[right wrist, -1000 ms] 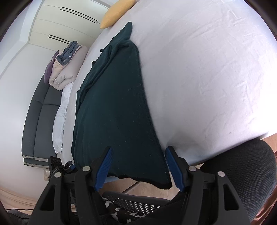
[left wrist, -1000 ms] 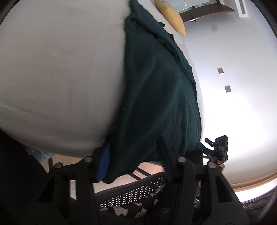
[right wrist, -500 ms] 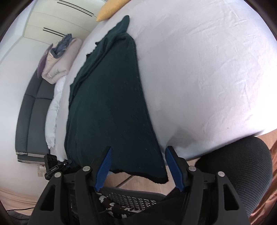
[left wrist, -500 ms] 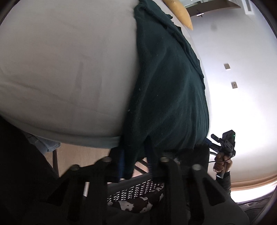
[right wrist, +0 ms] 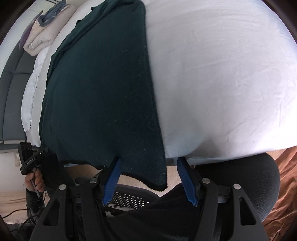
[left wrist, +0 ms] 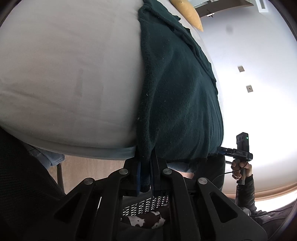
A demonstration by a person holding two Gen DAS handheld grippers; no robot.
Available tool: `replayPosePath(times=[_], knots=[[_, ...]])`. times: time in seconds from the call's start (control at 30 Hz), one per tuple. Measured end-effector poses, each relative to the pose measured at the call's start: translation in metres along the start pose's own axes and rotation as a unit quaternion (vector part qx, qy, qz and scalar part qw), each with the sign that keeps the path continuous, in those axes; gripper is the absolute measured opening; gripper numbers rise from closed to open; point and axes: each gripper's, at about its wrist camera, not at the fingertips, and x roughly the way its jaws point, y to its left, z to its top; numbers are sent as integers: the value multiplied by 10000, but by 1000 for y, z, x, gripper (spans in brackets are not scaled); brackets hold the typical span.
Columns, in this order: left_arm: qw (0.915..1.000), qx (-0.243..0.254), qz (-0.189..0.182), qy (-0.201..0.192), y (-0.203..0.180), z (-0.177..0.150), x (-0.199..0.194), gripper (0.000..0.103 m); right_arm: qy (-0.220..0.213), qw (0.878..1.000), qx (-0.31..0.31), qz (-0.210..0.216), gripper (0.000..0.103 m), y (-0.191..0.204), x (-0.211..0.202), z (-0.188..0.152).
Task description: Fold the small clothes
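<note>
The dark green garment (right wrist: pixel 100 96) is lying stretched along the bed (right wrist: pixel 222 74), its near hem hanging off the mattress edge, over the gap to the mesh chair (right wrist: pixel 130 200) below. The left gripper (left wrist: pixel 146 178) is clamped on one hanging corner of that hem; its fingers are pressing the cloth flat between them, so that corner is secured. The right gripper (right wrist: pixel 148 178) is standing with its blue fingers (right wrist: pixel 111 181) wide apart, the other hem corner dangling between them and, as far as I can make out, not pinched by either pad.

That fabric is looking thick and fuzzy, something like fleece or knit, speckled with lint. I'd judge it soft, floppy and fairly light, with enough grip in the nap that it shouldn't slide out of rubbery pads. It won't hold a shape by itself, so it's going to sag in the middle unless both corners are being held taut and level.

The best place to take hold on the right is that drooping corner, just inside the dark bound edge, biting both layers if it's doubled. Grabbing too near the tip risks it slipping free. With the far end looking rumpled up toward the yellow pillow (left wrist: pixel 189 13), lifting the hem evenly should carry it over for a fold.
</note>
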Motion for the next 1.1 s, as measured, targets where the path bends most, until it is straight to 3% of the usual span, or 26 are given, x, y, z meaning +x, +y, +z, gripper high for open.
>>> replayPosePath(times=[0.07, 0.13, 0.2, 0.33, 0.53, 0.83, 1.1], knots=[[10000, 1, 0, -2, 0, 0, 0, 6, 6, 10000, -18, -22, 57, -4, -1, -2], [10000, 3, -6, -5, 1, 0, 0, 6, -24, 10000, -4, -18, 38, -10, -3, -6], [10000, 14, -3, -4, 1, 0, 0, 5, -70, 9999, 10, 122, 26, -15, -3, -11], [10000, 52, -7, -10, -1, 0, -2, 5, -323, 9990, -70, 284, 12, -14, -7, -18], [9999, 59, -99, -112, -7, -1, -10, 5, -794, 9951, -17, 592, 9, -16, -24, -31], [9949, 197, -772, -613, -36, 18, -42, 5, -1675, 9682, -147, 1852, 9, -5, -71, -18], [9860, 64, -1284, -1058, -52, 46, -60, 5, -1833, 9544, -93, 2355, 9, 28, -65, 14]])
